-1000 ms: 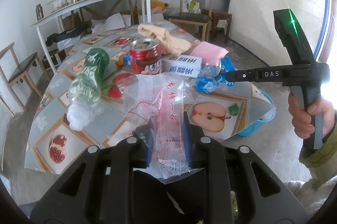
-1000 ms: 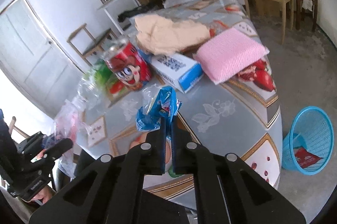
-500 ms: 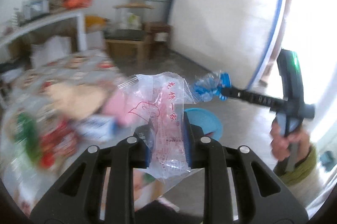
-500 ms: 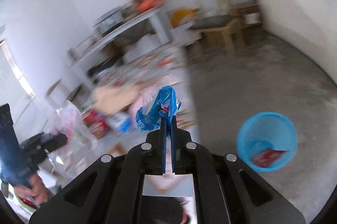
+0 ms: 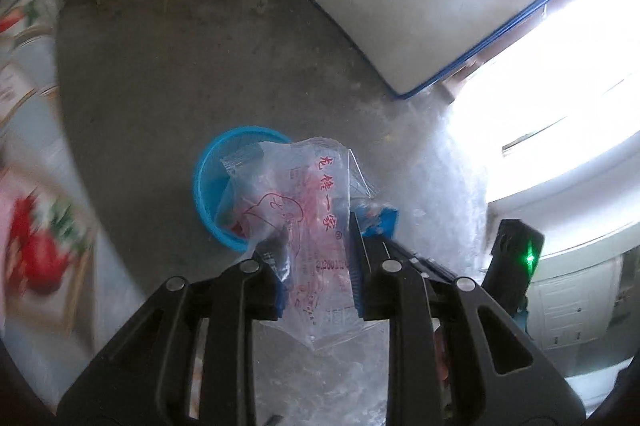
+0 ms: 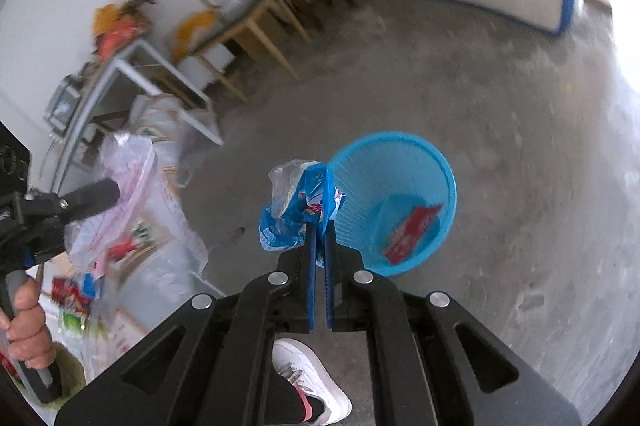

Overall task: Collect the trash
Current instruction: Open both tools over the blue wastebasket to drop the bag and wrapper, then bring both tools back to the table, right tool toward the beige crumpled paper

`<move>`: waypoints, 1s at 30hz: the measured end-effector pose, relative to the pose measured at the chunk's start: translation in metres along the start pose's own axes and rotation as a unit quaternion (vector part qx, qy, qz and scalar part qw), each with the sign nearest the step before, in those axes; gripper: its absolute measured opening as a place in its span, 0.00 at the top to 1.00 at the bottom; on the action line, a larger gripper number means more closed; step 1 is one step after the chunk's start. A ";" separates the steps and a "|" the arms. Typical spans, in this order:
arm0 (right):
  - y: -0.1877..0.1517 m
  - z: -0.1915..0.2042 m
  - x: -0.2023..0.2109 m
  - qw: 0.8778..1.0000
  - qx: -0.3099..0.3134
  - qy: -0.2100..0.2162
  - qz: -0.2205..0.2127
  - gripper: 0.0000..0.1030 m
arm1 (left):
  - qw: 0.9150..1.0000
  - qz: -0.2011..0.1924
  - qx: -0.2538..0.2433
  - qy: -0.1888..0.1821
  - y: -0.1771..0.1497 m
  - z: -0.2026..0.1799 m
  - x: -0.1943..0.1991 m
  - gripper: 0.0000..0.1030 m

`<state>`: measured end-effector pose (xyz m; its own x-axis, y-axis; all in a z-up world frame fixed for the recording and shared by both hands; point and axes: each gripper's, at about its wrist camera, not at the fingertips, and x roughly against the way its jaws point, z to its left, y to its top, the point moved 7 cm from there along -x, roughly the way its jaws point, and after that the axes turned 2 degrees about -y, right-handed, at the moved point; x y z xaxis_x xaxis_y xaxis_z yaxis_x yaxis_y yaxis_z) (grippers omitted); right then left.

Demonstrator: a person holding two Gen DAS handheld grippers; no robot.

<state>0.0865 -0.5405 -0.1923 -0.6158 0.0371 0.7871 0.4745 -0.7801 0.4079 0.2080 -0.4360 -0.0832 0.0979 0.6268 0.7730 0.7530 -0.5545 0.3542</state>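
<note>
both grippers swung over blue basket (image 6: 440, 170).

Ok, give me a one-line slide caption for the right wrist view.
Right hand-held gripper shut on a blue wrapper, poised beside the blue basket holding a red packet.

both wrist views look steeply down from above, sharing the blue basket (image 5: 208, 186) (image 6: 404, 162) on the floor.

Clear bag (image 5: 304, 222) — thin glossy plastic film, crinkled, red print. Blue wrapper (image 6: 298, 210) — shiny crumpled plastic. Blue basket (image 6: 400, 162): moulded plastic mesh, slight sheen. Floor (image 6: 500, 98): rough matt concrete. Gripper fingers (image 5: 384, 286): matt black plastic, metal pins.
</note>
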 end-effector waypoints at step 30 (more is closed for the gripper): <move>-0.010 -0.035 -0.039 0.999 0.006 -0.039 0.005 0.39 | 0.994 -0.088 -0.056 0.014 -0.017 -0.010 0.059 0.30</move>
<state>0.0836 -0.5560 -0.2437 -0.5606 0.0771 0.8245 0.4892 -0.7726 0.4048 0.1943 -0.3953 -0.0383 -0.0486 0.7057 0.7069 0.6797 -0.4952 0.5411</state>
